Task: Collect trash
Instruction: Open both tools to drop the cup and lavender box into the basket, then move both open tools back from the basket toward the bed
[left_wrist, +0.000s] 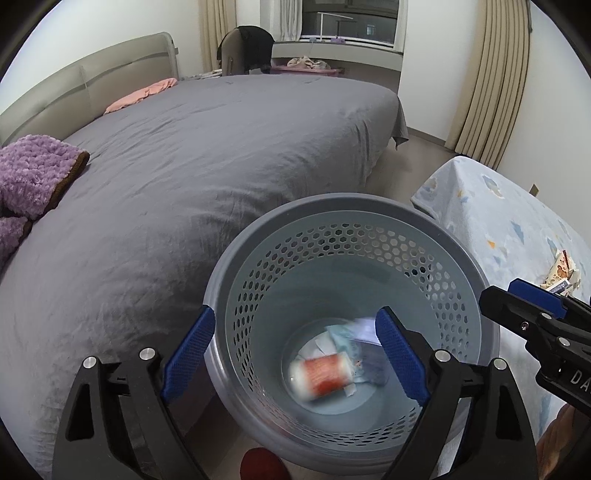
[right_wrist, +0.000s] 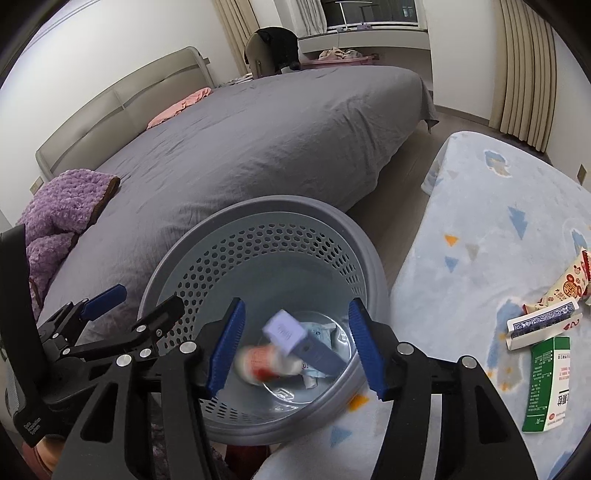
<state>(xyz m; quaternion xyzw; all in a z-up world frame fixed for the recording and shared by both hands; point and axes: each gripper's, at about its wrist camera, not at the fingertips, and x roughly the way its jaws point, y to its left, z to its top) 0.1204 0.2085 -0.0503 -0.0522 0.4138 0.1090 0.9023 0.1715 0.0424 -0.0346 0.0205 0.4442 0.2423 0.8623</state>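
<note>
While both grippers hang over the one grey bin (left_wrist: 354, 221), their jaws stand apart and hold nothing.

Grippers: two; the left gripper (left_wrist: 295, 354) has one finger outside the bin's near-left rim and one over its mouth, and the right gripper (right_wrist: 297, 343) has both blue fingers above the bin's mouth.

In the bin: one red-and-white bottle (left_wrist: 321, 374) lying on its side on the floor of the bin (blurred), its long axis running roughly left to right in the left wrist view; one white-and-blue box (right_wrist: 295, 341), blurred and tilted, long axis running from upper left to lower right in the right wrist view; crumpled pale wrappers (right_wrist: 321, 332) under them, number unclear.

Left on the table: three items on the pale patterned table cover (right_wrist: 480, 229): one green-and-white box (right_wrist: 548, 384), long axis near upright in the picture; one card pack (right_wrist: 543, 325); one snack wrapper (right_wrist: 569, 284). They lie near one another toward the right edge.

Edges: the bin sits between the grey bed (left_wrist: 207, 155) and the table, its rim close against both; bare floor (right_wrist: 406, 162) shows beyond it.
</note>
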